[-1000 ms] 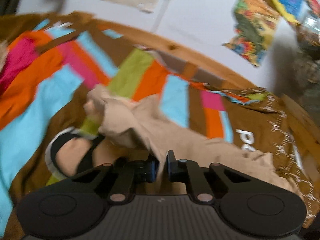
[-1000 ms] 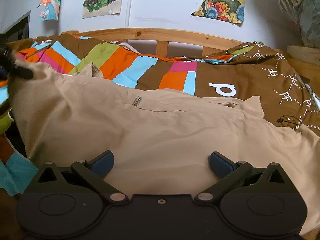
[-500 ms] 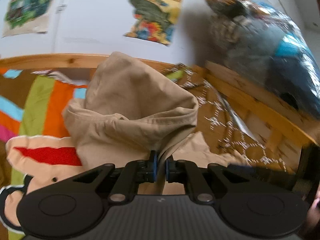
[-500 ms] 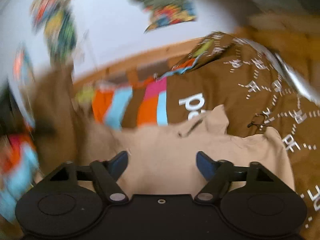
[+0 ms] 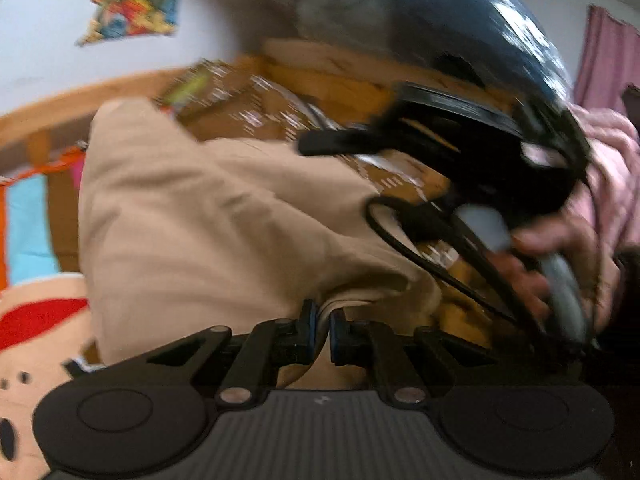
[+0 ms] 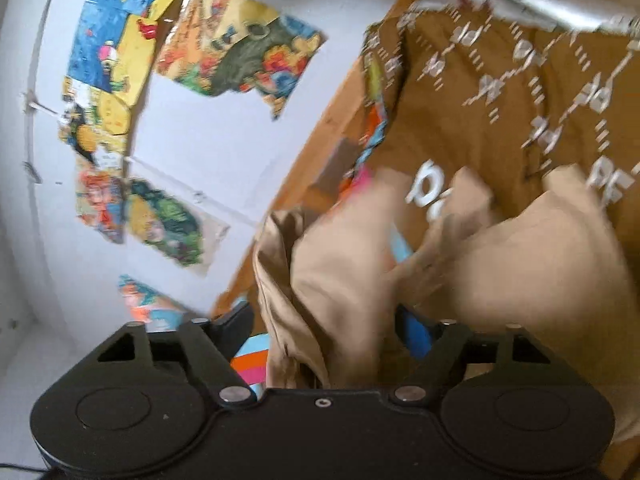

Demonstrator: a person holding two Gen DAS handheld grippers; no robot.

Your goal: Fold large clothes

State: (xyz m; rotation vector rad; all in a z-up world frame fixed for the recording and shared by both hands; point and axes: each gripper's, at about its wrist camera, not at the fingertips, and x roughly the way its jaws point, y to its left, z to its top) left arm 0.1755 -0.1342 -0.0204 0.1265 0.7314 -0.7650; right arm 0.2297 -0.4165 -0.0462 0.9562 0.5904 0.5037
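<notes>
- Left gripper (image 5: 323,330): the 2 fingers are clenched on a pinched edge of the beige garment (image 5: 208,216). Only a thin band of cloth separates the blue pads (image 5: 310,326).
- Right gripper (image 6: 324,330): the 2 fingers are spread wide, with garment (image 6: 340,280) fabric bunched in the gap between them. No pinch is visible, so this gripper is judged to be released.
- Garment position: in the left wrist view the cloth rises from the clenched fingers as a lifted, draped sheet, up and to the left. It hangs in front of the striped and brown bedcover (image 5: 28,224). The wooden bed rail (image 5: 52,116) lies behind it.
- In the right wrist view the same cloth forms loose lobes over the brown patterned bedcover (image 6: 500,100). Motion blur hides the seams, so the long axis cannot be determined.
- Key relation: the free fabric lies directly ahead of the right fingers and between them, while the left gripper holds 1 edge. The right gripper (image 5: 460,132), held in the person's hand (image 5: 560,248), appears in the left wrist view to the right of the lifted cloth, near it.
- Judgement: the next move requires the right fingers to close on a second edge. The 2 held points can then stretch the garment flat for folding.
- Risk: closing on a bunched lobe may trap several layers.
</notes>
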